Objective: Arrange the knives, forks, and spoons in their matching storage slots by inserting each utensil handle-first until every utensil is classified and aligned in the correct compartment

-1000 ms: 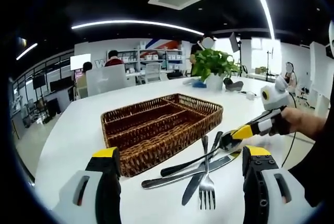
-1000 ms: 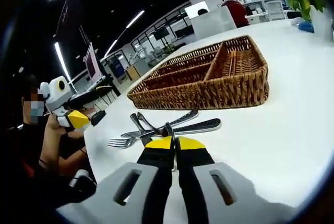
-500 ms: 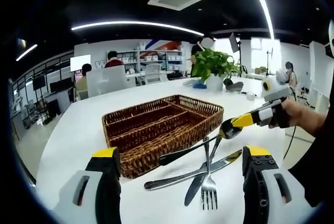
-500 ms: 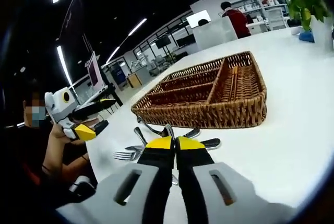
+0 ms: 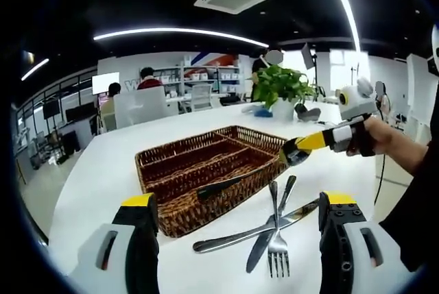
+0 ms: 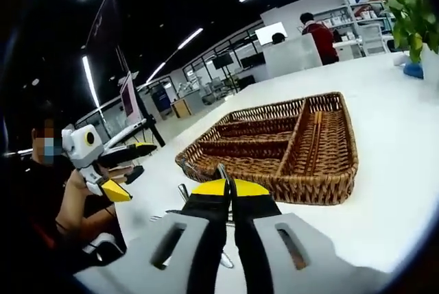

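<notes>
A brown wicker tray [image 5: 184, 213] with long compartments stands on the white table [image 5: 103, 170]. My right gripper [image 5: 292, 151] reaches in from the right, shut on the bowl end of a spoon [image 5: 230, 183]. The spoon hangs in the air, its dark handle pointing down-left over the tray's front wall. In the right gripper view the same gripper [image 6: 230, 186] is shut, a metal tip showing between its jaws, with the tray [image 6: 310, 188] ahead. A fork [image 5: 278, 258], a knife [image 5: 236, 237] and other cutlery lie crossed in front of the tray. My left gripper [image 5: 240, 201] hovers open above them.
A potted plant [image 5: 281, 87] stands at the table's far end. A person's hand holds the left gripper [image 6: 132, 160] off the table's left edge. People sit at desks in the background [image 6: 318, 32]. Bare table lies right of the tray.
The right gripper has lifted the spoon off the cutlery pile and carried it up and back, over the tray's front. The left gripper has stayed open in place.
</notes>
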The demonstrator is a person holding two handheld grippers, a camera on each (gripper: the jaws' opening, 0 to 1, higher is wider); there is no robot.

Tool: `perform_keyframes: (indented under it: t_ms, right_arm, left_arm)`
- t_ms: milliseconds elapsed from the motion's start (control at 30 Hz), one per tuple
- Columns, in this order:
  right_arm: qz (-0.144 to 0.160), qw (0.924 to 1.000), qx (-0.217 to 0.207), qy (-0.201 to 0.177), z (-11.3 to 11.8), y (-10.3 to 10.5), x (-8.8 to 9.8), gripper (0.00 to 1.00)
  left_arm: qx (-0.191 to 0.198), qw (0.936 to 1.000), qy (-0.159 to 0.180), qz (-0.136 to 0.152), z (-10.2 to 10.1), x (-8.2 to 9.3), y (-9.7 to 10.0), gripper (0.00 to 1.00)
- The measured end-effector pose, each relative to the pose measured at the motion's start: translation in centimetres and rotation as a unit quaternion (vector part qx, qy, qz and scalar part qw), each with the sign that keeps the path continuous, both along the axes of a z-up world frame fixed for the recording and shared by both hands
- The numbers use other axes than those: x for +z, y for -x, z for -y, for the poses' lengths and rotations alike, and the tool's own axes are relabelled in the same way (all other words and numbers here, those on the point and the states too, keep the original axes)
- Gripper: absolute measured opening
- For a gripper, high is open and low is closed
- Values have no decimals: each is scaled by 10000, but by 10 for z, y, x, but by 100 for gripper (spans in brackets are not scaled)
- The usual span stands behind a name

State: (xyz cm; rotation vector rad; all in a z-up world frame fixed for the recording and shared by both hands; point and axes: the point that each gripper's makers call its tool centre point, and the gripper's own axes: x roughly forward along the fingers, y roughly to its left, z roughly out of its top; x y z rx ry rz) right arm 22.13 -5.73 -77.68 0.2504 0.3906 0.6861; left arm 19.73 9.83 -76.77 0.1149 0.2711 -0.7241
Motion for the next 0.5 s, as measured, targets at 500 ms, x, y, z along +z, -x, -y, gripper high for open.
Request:
perform_keyframes:
  t_ms: [500]
  right_arm:
    - [171, 9998, 85, -63, -2, -41, 24, 0]
  left_arm:
    - [-61, 10000, 59, -8, 4, 2, 0, 99]
